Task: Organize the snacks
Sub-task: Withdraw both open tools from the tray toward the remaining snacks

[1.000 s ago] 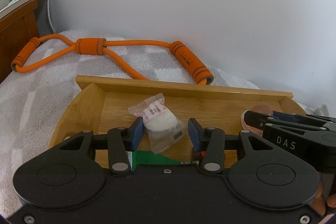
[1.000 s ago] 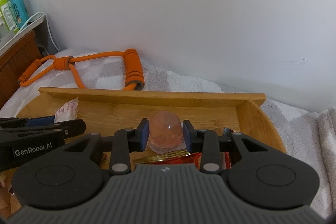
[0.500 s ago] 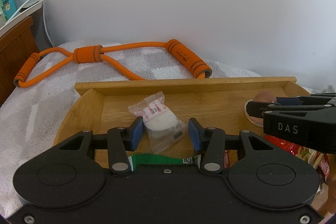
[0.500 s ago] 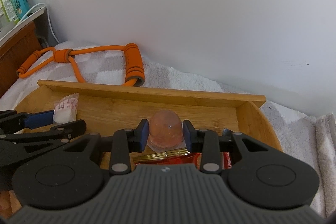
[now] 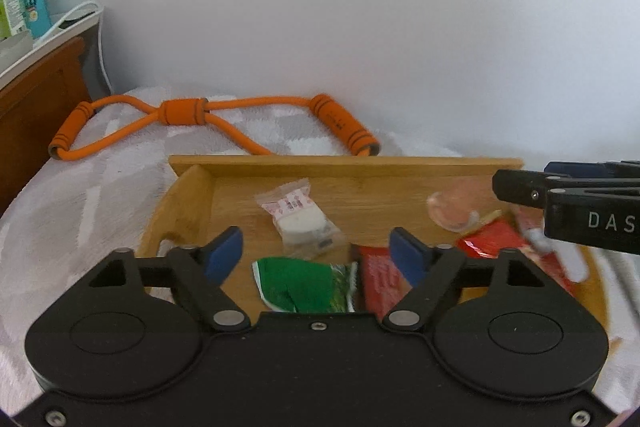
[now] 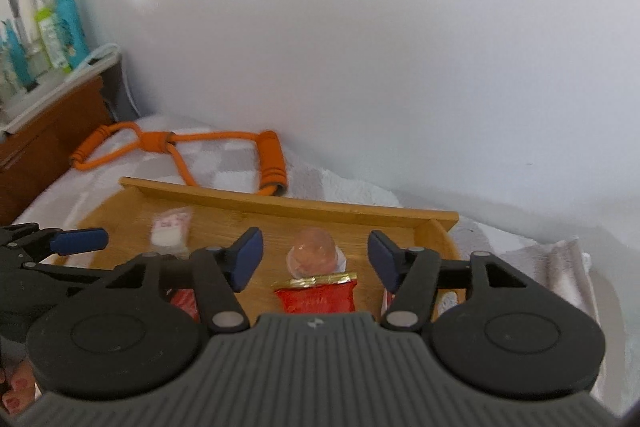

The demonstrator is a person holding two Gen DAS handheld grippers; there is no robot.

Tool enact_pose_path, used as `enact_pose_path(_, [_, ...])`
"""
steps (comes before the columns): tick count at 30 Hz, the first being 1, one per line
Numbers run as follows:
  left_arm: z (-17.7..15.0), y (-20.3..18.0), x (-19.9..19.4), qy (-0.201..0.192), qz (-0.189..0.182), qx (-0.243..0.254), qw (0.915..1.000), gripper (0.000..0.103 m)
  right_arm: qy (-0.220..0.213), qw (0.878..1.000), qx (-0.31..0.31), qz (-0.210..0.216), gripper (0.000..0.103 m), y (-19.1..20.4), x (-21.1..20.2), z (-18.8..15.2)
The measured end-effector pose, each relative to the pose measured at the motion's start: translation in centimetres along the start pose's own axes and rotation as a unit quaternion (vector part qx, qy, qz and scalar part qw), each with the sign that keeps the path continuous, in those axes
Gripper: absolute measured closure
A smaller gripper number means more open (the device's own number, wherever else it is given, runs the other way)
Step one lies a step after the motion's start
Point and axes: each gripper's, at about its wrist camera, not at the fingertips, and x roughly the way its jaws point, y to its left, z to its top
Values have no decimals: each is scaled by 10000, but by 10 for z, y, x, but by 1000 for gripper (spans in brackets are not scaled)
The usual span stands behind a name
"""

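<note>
A wooden tray (image 5: pixel 344 163) (image 6: pixel 296 201) lies on a white blanket. In it rest a clear-wrapped white candy (image 5: pixel 300 217) (image 6: pixel 170 231) and a pink jelly cup (image 6: pixel 314 255) (image 5: pixel 454 207). Nearer me are a green packet (image 5: pixel 304 287) and red packets (image 5: pixel 496 243) (image 6: pixel 316 295). My left gripper (image 5: pixel 318 251) hangs above the candy, its jaws opening, nothing pressed between them. My right gripper (image 6: pixel 316 257) stands over the jelly cup, jaws opening and clear of it. The right gripper's fingers (image 5: pixel 520 185) show at the right edge of the left wrist view.
An orange resistance band (image 5: pixel 208 125) (image 6: pixel 180 153) lies on the blanket behind the tray, by the white wall. A brown wooden cabinet (image 5: pixel 36 95) with bottles (image 6: pixel 60 31) stands at the left. Fingers of a person's hand (image 6: pixel 16 383) show at the lower left.
Both grippers let go: the left released the white candy, the right the jelly cup. Both jaws spread wide and both grippers drew up and back, showing more packets in the tray.
</note>
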Motion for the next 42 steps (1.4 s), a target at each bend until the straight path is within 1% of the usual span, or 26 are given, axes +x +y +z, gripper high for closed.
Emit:
enact_pose_path(2, [-5,-1,-18,-84,-57,49,9999,16,-108,9999,-51,22,24,2,-18,-4])
enact_pose_path(4, [-13,-3,-38,-154,-27,125,9998,12,-175,9998,-116,62,19,5,-35,-9])
enact_pose_path(8, [-30,-7,-71,-229,12,258,9994,10,-280,9993,-134,211,15,10,-64,-21])
enact_pose_path(10, [-42,-9,-89,-295,68,250,9992,6,-346,9989,-160,266,12,12,-78,-29])
enact_pose_path(11, [-48,-10,-96,-320,54,237,9992,5,-376,9987,-169,294,11,13,-85,-33])
enact_pose_path(14, [-67,-10,-116,-339,-88,160,9993,4,-463,9981,-124,375,4,14,-101,-44])
enact_pose_path(15, [-74,-11,-122,-346,-104,145,9992,4,-501,9979,-105,408,0,13,-107,-49])
enact_pose_path(19, [-100,-18,-138,-427,-29,228,9988,2,-590,9971,-186,443,0,16,-122,-66])
enact_pose_path(22, [-118,-24,-144,-435,20,371,9984,1,-622,9966,-286,468,0,17,-132,-81])
enact_pose_path(27, [-145,-29,-147,-428,107,409,9982,1,-714,9958,-378,433,0,15,-141,-107])
enact_pose_path(32, [-166,-31,-142,-358,164,417,9984,1,-604,9966,-438,349,0,9,-139,-135])
enact_pose_path(38, [-183,-34,-133,-290,211,474,9982,1,-443,9979,-385,259,0,0,-131,-162])
enact_pose_path(42, [-190,-35,-127,-252,203,422,9986,1,-419,9979,-445,207,0,-2,-125,-177])
